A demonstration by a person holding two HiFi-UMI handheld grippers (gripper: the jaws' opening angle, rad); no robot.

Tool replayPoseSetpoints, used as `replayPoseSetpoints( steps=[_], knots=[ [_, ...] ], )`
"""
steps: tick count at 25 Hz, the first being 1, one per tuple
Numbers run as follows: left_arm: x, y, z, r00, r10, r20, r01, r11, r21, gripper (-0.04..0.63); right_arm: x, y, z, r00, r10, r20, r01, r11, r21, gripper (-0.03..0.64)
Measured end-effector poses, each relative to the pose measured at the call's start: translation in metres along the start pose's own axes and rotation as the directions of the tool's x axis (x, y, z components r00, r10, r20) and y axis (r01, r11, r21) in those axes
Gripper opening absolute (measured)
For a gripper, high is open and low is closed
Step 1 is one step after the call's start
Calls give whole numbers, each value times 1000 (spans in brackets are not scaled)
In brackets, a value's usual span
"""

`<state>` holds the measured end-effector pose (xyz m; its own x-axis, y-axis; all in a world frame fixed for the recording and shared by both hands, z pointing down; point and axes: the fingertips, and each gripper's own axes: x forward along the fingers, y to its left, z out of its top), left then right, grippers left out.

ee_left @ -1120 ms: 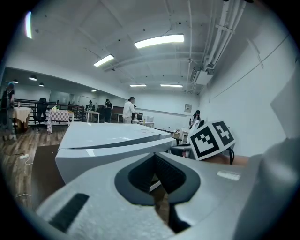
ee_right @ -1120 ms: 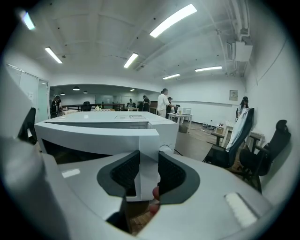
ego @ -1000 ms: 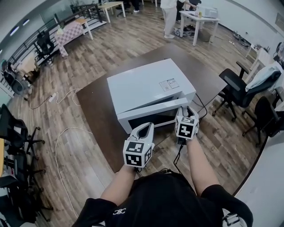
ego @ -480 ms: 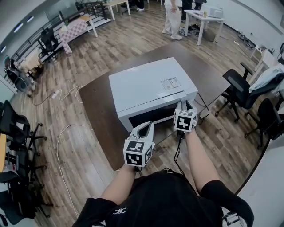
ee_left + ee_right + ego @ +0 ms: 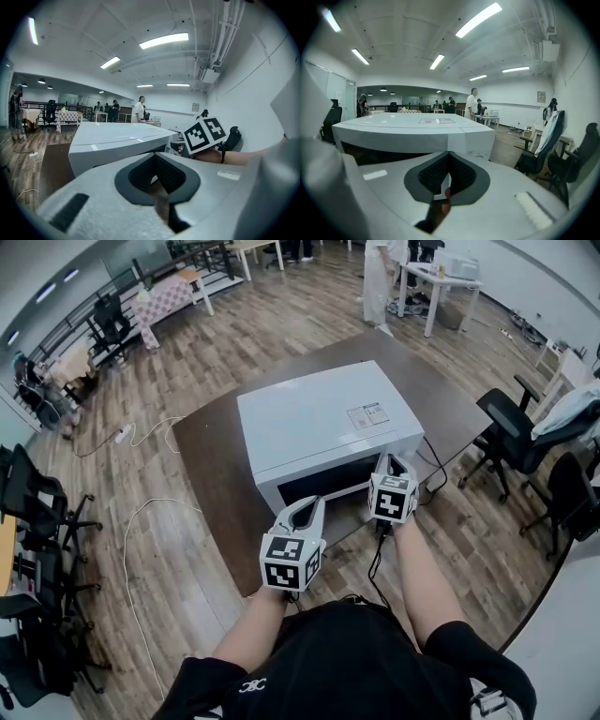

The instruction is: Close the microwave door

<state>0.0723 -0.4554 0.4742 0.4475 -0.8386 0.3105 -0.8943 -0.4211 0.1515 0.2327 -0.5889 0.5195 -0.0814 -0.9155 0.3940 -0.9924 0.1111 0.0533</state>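
Note:
The white microwave (image 5: 323, 427) stands on a dark brown table (image 5: 211, 474), and its door (image 5: 319, 486) lies flush with the front. My right gripper (image 5: 394, 461) is at the door's right end, tips against or just off the front; I cannot tell which. Its jaws have just been closing and now stand shut with nothing between them (image 5: 449, 152). My left gripper (image 5: 314, 503) hangs a little in front of the door's lower left, also shut and empty (image 5: 154, 153). The microwave (image 5: 117, 140) fills the middle of both gripper views.
Black office chairs (image 5: 516, 427) stand right of the table. A white cable (image 5: 131, 540) trails over the wooden floor at the left. Far behind, a person (image 5: 380, 277) stands by a white table (image 5: 441, 282). More chairs (image 5: 37, 521) line the left edge.
The microwave door, ajar a second ago, has swung flush with the front. My right gripper followed it in toward the microwave. The left gripper has stayed put.

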Motion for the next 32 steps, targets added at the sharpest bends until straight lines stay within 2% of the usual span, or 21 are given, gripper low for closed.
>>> replayPoseSetpoints(
  steps=[7, 14, 22, 27, 32],
  knots=[
    [2, -7, -1, 1000, -15, 0, 15, 1000, 10, 8, -51, 23, 15, 989, 85, 125, -78, 995, -55, 8],
    [0, -19, 3, 999, -49, 12, 48, 998, 40, 8, -120, 38, 34, 960, 182, 211, -189, 982, 15, 8],
    [-9, -20, 0, 998, -62, 18, 62, 998, 34, 8, -156, 49, 5, 961, 213, 179, -226, 972, 56, 8],
    [-15, -21, -1, 998, -66, 19, 66, 997, 31, 8, -164, 51, 4, 964, 187, 190, -192, 981, 7, 8],
    [-18, -21, -4, 997, -69, 18, 68, 997, 30, 8, -167, 55, 3, 964, 187, 191, -192, 981, 6, 8]
  ],
)
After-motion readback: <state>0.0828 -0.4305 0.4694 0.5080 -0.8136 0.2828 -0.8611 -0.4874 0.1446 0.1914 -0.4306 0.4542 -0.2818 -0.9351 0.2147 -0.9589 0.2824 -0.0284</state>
